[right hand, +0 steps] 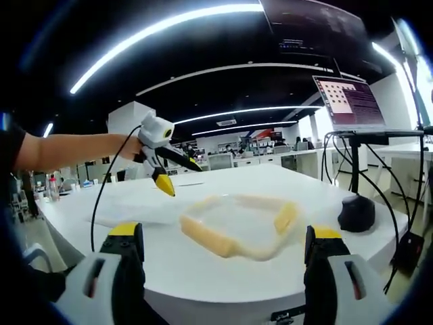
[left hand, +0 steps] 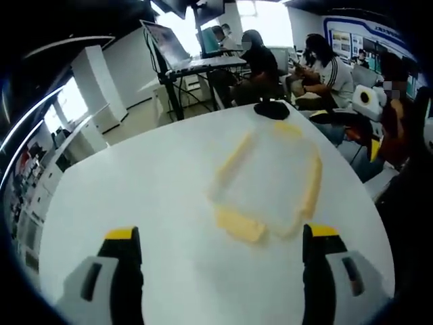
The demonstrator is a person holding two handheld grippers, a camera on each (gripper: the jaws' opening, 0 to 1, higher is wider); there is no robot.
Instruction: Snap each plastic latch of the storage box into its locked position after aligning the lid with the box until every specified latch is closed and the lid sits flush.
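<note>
A clear storage box (left hand: pixel 270 179) with its lid on lies on the white round table (left hand: pixel 135 183). It has yellow latches along its sides, one nearest me (left hand: pixel 238 225) and one on the right (left hand: pixel 312 183). My left gripper (left hand: pixel 220 232) hovers just short of the box, jaws wide open and holding nothing. In the right gripper view the box (right hand: pixel 237 220) sits near the table's front edge, with yellow latches at its front left (right hand: pixel 205 237) and right (right hand: pixel 285 217). My right gripper (right hand: pixel 223 233) is open in front of it. The left gripper (right hand: pixel 162 159), held by a hand, hangs above the table behind the box.
A black round object (right hand: pixel 356 212) stands on the table right of the box, with cables (right hand: pixel 411 196) running off the edge. A laptop on a stand (right hand: pixel 348 101) rises beyond it. Several people (left hand: pixel 325 68) sit past the table's far side.
</note>
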